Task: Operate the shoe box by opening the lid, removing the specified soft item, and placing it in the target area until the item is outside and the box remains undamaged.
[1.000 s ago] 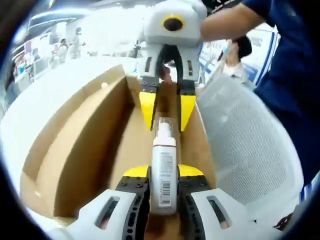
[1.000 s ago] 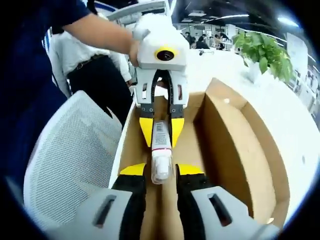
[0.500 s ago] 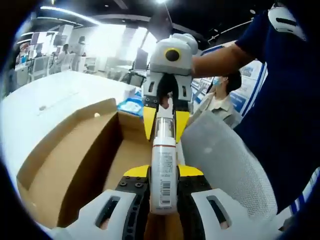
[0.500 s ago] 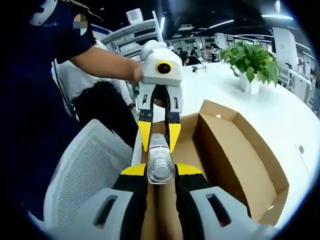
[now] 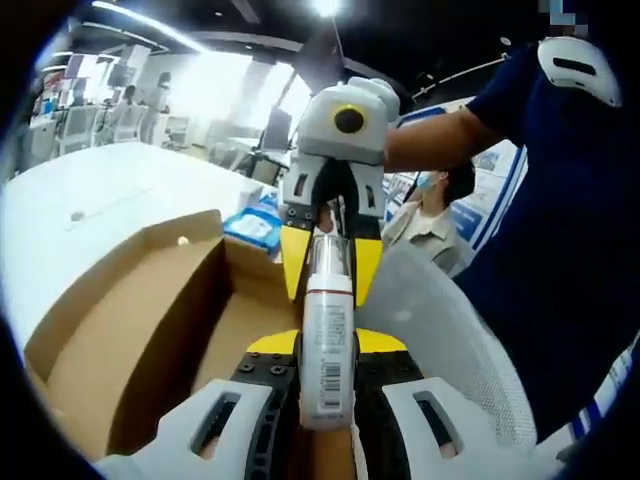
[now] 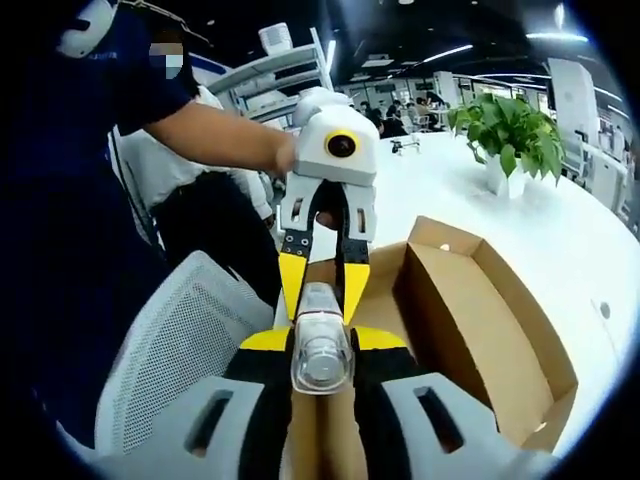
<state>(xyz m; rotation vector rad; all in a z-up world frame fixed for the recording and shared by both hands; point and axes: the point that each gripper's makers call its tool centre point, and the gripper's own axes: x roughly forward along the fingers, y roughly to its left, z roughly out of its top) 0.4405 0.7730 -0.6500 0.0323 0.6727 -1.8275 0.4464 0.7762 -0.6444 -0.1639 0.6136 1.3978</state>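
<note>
Holding the bottle [image 5: 327, 345] between both grippers, left [image 5: 327, 372] clamping its base, right [image 6: 322, 352] its cap; I judge it light, rigid, slippery

1. Open-plan office: long white table [image 6: 560, 230], ceiling strip lights [image 6: 448, 50].
2. Potted plant [image 6: 505, 125], mesh office chair [image 6: 175, 350].
3. Seated people at background desks [image 5: 125, 95].

Matt brown cardboard box [image 5: 130, 330]; glossy plastic bottle [image 5: 327, 340].
</note>
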